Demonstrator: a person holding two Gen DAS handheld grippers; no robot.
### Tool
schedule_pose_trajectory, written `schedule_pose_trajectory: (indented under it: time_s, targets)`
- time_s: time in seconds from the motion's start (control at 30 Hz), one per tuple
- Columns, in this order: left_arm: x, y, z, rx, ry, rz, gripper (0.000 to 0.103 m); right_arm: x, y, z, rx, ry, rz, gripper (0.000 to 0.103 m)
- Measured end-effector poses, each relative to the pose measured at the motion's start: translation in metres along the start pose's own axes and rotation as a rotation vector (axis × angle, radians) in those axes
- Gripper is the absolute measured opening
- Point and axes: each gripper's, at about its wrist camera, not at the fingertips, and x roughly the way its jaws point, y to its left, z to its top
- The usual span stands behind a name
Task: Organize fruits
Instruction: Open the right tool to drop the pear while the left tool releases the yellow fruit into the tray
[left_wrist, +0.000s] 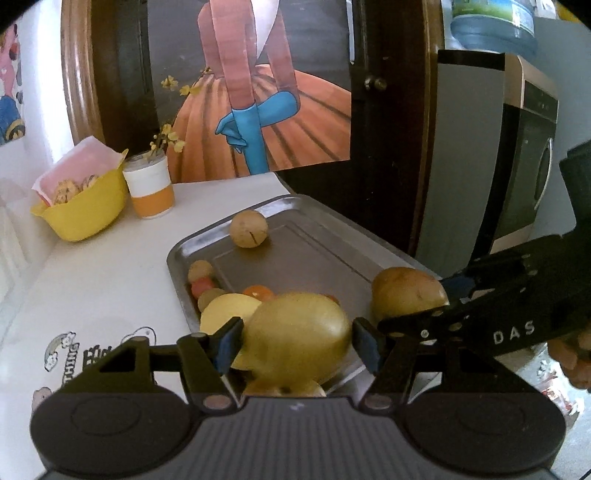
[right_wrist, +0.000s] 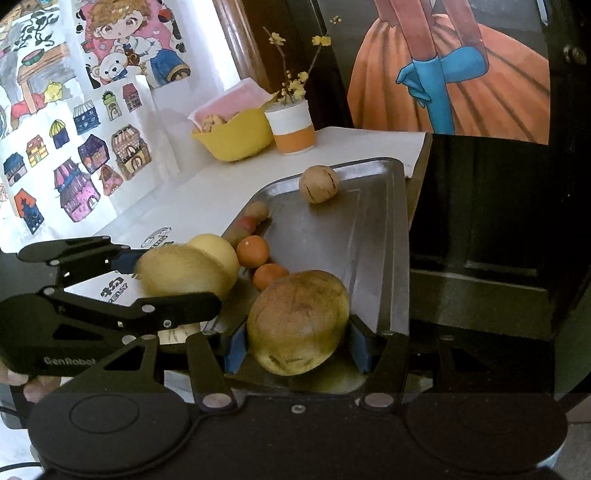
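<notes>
White letters "DAS" stand on the black arm of the right gripper (left_wrist: 448, 295), seen from the left wrist. From the right wrist, the body of the left gripper (right_wrist: 173, 275) carries the brand "GenRobot" in pale print. Cartoon lettering printed on the white desk (left_wrist: 110, 266) cover near its front edge is too partial and distorted to read

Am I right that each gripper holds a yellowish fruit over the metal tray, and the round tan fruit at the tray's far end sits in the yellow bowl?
Not quite. The round tan fruit lies loose on the metal tray, apart from the yellow bowl, as the right wrist view shows. The rest holds: the left gripper and the right gripper each hold a yellowish fruit over the tray.
</notes>
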Motion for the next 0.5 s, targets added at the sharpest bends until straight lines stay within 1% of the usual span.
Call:
schedule_pose_trajectory:
  time_s: [0.07, 0.17, 0.23, 0.33, 0.43, 0.5]
  targets:
    - [0.0, 0.002, -0.001, -0.016, 0.007, -0.012, 0.077, -0.001, 0.0, -0.002, 0.003, -0.013, 0.001, 0.06]
    - [-0.002, 0.003, -0.004, -0.017, -0.001, -0.016, 0.081, -0.008, 0.003, -0.002, -0.022, -0.062, -0.01, 0.06]
    - [-0.004, 0.005, -0.004, -0.03, -0.01, -0.022, 0.084, -0.013, 0.005, -0.002, -0.04, -0.091, -0.021, 0.065]
    - [-0.011, 0.008, -0.005, -0.051, -0.033, -0.024, 0.088, -0.017, 0.004, -0.004, -0.034, -0.112, -0.025, 0.072]
    - [-0.017, 0.012, -0.007, -0.076, -0.054, -0.013, 0.094, -0.019, 0.005, -0.01, -0.027, -0.118, -0.026, 0.077]
    - [-0.02, 0.016, -0.009, -0.097, -0.059, -0.01, 0.095, -0.018, 0.008, -0.013, -0.025, -0.119, -0.027, 0.079]
